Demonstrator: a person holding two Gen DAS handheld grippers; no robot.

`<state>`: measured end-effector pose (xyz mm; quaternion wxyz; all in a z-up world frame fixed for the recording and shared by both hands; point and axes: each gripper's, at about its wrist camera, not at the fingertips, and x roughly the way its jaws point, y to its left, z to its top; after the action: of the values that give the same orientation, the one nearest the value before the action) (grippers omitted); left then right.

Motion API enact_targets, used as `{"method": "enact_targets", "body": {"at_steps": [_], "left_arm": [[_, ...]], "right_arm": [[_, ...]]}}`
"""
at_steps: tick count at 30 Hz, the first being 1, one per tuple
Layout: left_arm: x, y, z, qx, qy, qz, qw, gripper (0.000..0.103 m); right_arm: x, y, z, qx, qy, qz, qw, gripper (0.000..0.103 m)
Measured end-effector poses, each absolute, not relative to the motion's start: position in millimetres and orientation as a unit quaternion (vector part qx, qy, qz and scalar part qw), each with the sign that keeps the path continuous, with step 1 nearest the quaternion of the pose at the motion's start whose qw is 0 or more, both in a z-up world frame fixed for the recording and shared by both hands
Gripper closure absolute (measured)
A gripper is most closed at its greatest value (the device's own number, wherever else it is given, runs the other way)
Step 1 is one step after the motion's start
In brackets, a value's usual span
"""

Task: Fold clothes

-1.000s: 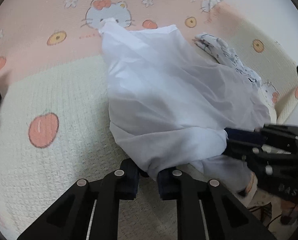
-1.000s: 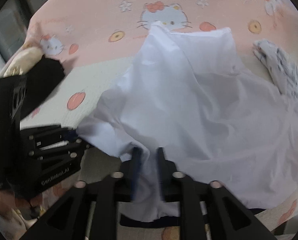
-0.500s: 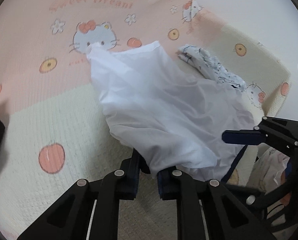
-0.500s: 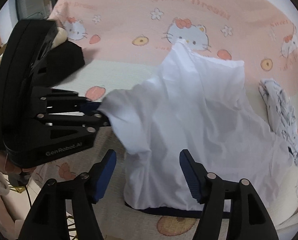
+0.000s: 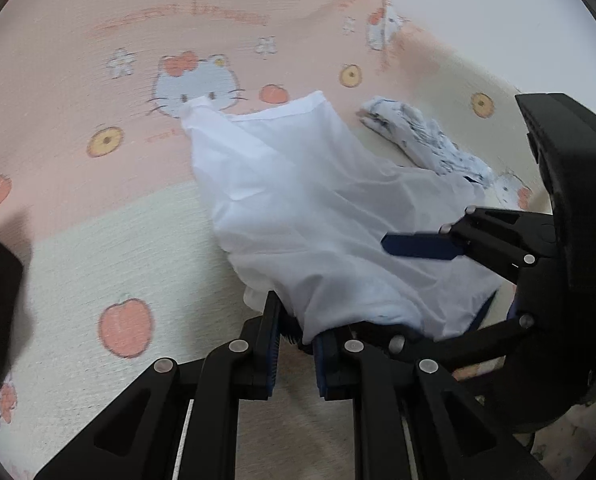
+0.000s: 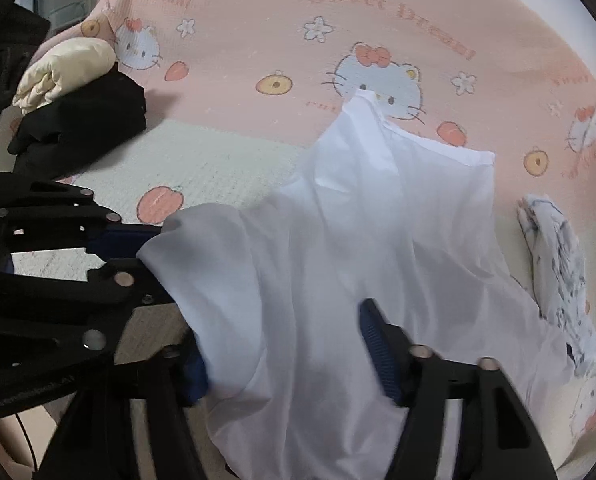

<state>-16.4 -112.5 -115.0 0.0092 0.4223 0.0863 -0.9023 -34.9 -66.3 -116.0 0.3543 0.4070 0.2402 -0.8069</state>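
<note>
On the cartoon-print blanket (image 6: pixel 234 168), the white shirt (image 6: pixel 338 260) ran away from the clenched left gripper (image 5: pixel 294 344); the right gripper (image 6: pixel 286 360), just closing, straddled its near hem unpinched.

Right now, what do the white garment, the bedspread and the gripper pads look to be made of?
White garment: thin woven fabric, matte, probably cotton or a blend; it creases sharply and lets light through.
Bedspread: textured knit or waffle weave, printed with cartoon cats and fruit; a grid shows in the surface.
Left gripper and right gripper: black rigid plastic, apparently, with ribbed blue pads, likely rubber.
</note>
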Motion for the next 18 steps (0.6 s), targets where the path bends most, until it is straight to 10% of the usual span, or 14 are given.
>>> {"method": "enact_targets", "body": {"at_steps": [3, 9, 18], "left_arm": [[-13, -122, -118, 0.429, 0.103, -0.897, 0.017, 0.091], [-9, -123, -129, 0.458, 0.112, -0.882, 0.012, 0.087], [-12, -120, -153, 0.489, 0.172, -0.854, 0.033, 0.047]], "right_arm": [[-42, -68, -113, 0.408, 0.229, -0.814, 0.345, 0.093], [-53, -60, -101, 0.423, 0.157, -0.818, 0.356, 0.095], [-58, -56, -94, 0.422, 0.148, -0.827, 0.340, 0.095]]}}
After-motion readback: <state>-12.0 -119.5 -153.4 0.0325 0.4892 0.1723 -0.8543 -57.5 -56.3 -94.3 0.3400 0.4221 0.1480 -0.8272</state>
